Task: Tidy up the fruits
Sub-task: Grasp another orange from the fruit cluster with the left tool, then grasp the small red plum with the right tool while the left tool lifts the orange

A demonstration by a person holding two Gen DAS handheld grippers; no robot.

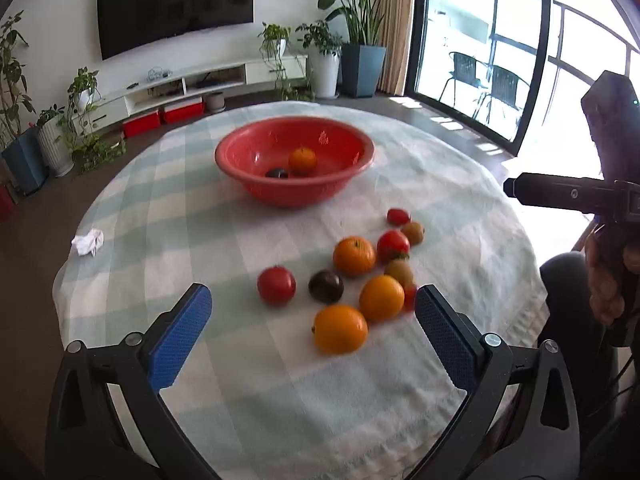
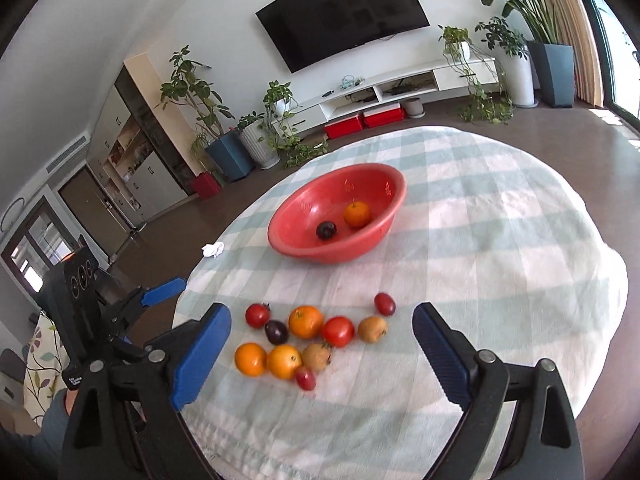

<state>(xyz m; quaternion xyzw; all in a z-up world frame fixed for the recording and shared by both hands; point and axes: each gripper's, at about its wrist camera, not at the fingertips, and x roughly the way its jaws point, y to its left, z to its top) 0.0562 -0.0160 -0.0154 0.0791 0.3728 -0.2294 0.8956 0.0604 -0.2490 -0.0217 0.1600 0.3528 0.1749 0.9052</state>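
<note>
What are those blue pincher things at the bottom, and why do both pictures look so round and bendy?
A person holds a grabbing tool in each hand. Each tool carries a wide-eye camera, which bends the picture. One picture looks out from the left gripper, the other from the right gripper. Both are open and hold nothing. On the checked tablecloth stands a red bowl holding an orange and a dark plum. More oranges, tomatoes and kiwis lie loose in front. A crumpled tissue lies near the edge.

The left gripper [image 1: 313,306] is pointing downward at a slant with its blue-padded jaws standing wide apart, nothing between the pads. The right gripper [image 2: 322,334] is angling down likewise, jaws spread wide and empty. A hand [image 1: 608,276] is gripping the right gripper's handle.
</note>
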